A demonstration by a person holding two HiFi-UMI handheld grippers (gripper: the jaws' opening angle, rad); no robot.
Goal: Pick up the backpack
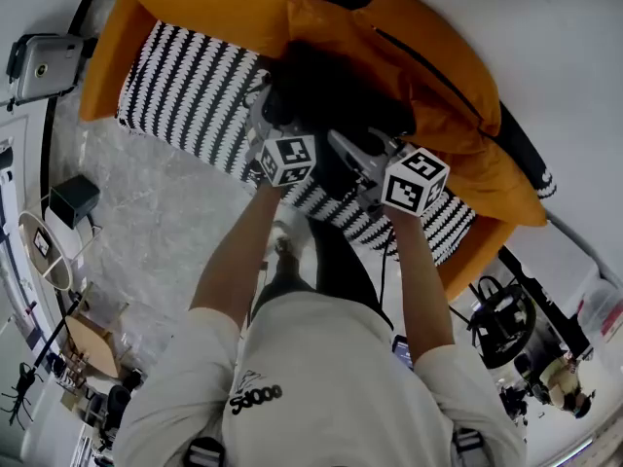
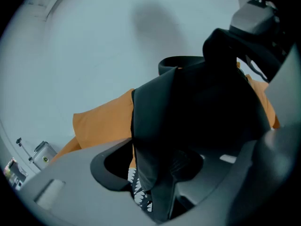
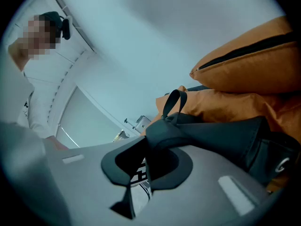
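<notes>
The grasp is being set and the lift has not begun. The black backpack (image 1: pixel 331 95) lies at the back edge of the sofa's black-and-white patterned seat (image 1: pixel 185 86), about midway along it and slumped against the orange back cushions (image 1: pixel 214 3). The right gripper (image 3: pixel 148 171) has its jaws nearly together, pinching a padded black strap of the backpack, with the small carry loop standing up just beyond. The left gripper (image 2: pixel 157 180) has its jaws spread around a thick fold of the bag's body. A sliver of patterned seat shows between one pad and the fabric, so that side does not look clamped. By my reading, the next move calls for the left jaws to press onto that fold. Both hands would then rise together, kept level so the slack bag does not swing or slip out of the strap hold. Little writing can be read. The person's pale shirt (image 1: pixel 321 368) bears a short dark print (image 1: pixel 256 397) that looks like "S4000", though I am not sure of it. A pale round mark resembling a "G" (image 3: pixel 282 165) sits on the backpack's side. The marker cubes (image 1: pixel 289 159) carry only square patterns.
</notes>
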